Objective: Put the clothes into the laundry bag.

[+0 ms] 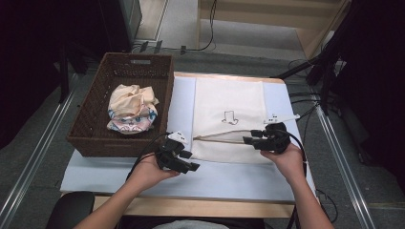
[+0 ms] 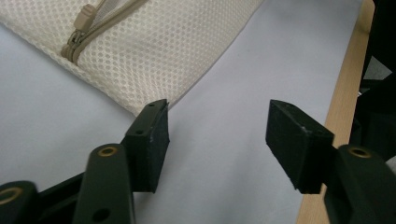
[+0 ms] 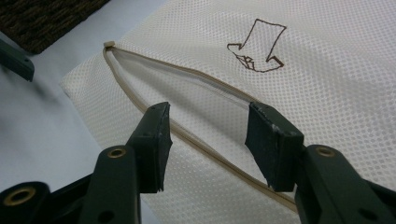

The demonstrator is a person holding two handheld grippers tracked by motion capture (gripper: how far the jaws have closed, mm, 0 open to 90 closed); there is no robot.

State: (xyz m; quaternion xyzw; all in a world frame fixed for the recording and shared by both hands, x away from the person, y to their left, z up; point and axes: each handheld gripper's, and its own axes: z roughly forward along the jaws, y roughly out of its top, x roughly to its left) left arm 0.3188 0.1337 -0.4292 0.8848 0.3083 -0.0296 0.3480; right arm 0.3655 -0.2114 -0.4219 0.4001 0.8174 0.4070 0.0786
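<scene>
A brown wicker basket (image 1: 93, 112) is sitting at about ten o'clock on the table, overhanging the left edge of the pale blue mat (image 1: 224, 179), and a crumpled cream cloth with a blue and pink print (image 1: 131, 109) is lying inside it.

Just below the basket, at about seven o'clock, the left gripper (image 1: 188, 164) is hovering over the mat with its jaws standing apart and nothing between them. In the left gripper view, this gripper (image 2: 215, 140) is pointing at bare mat just beside the near corner of the mesh bag (image 2: 154, 51), and the zipper pull (image 2: 77, 35) is lying at eleven o'clock, well clear of the pads.

The cream mesh bag (image 1: 229, 102) is lying flat at the centre of the table, with a small arrow drawing (image 1: 230, 117) on its upper face and its zipper (image 1: 224, 136) running across it, partly opened.

At about four o'clock, the right gripper (image 1: 248, 138) is reaching leftward over the bag's zipper line. In the right gripper view, its jaws (image 3: 208, 140) are standing wide apart, straddling the gaping zipper opening (image 3: 187, 88); I cannot tell whether the pads are touching the mesh, and they are not clamping it. The wooden table edge (image 1: 200, 206) is running along six o'clock.
</scene>
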